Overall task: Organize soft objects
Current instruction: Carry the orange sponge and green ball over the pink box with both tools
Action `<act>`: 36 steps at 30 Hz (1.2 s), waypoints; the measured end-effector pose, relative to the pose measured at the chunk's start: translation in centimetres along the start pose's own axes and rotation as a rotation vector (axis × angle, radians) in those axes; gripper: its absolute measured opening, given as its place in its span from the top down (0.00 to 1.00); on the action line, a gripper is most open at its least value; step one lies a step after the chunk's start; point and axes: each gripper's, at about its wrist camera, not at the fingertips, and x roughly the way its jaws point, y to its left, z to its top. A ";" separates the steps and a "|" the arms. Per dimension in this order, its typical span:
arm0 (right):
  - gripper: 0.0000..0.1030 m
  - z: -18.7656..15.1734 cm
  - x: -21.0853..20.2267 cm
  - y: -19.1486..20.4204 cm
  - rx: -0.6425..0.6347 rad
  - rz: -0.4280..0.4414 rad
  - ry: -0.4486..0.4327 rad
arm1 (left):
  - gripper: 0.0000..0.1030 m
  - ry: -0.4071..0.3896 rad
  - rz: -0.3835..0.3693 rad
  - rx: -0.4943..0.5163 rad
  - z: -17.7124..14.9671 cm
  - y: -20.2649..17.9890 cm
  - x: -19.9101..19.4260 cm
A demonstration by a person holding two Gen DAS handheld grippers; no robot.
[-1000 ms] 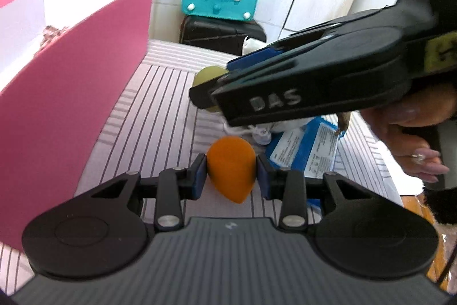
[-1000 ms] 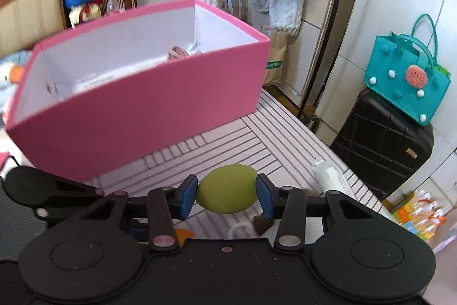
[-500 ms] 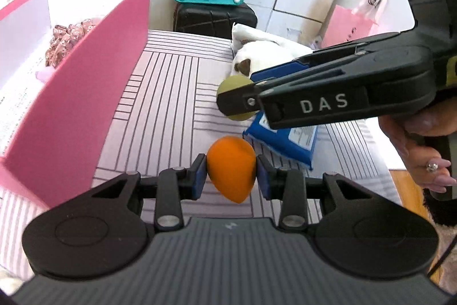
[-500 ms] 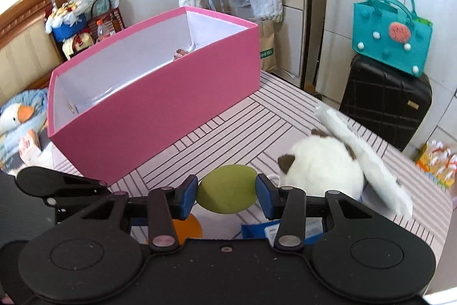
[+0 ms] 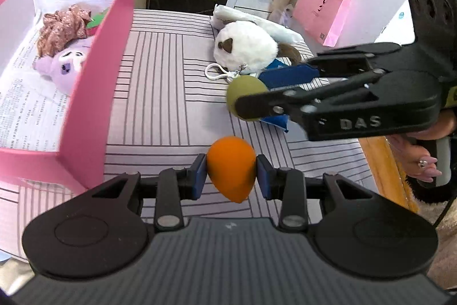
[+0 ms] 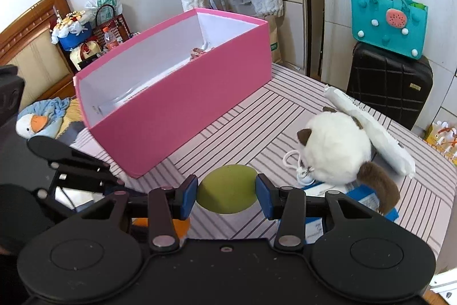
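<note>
My left gripper (image 5: 230, 176) is shut on an orange egg-shaped sponge (image 5: 232, 171), held above the striped table. My right gripper (image 6: 227, 192) is shut on an olive-green sponge (image 6: 227, 187); it also shows in the left wrist view (image 5: 246, 93), ahead and to the right. The pink box (image 5: 94, 82) (image 6: 182, 105) stands to the left, holding a purple plush (image 5: 61, 67) and a brown scrunchie (image 5: 64, 25). A white and brown plush keychain (image 5: 245, 47) (image 6: 340, 150) lies on the table at the right.
A blue packet (image 5: 275, 120) (image 6: 368, 200) and a white packet (image 5: 257, 25) (image 6: 371, 127) lie by the plush. The table's right edge (image 5: 371, 150) is near. A black suitcase (image 6: 388, 82) with a teal bag (image 6: 390, 22) stands behind the table.
Both grippers have risen and pulled back with their sponges. The box's inside and the white plush have come into fuller view.
</note>
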 end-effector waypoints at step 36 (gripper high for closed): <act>0.52 3.4 -8.5 9.4 -0.131 0.072 -0.103 | 0.65 -0.151 -0.037 0.071 1.4 5.0 -14.3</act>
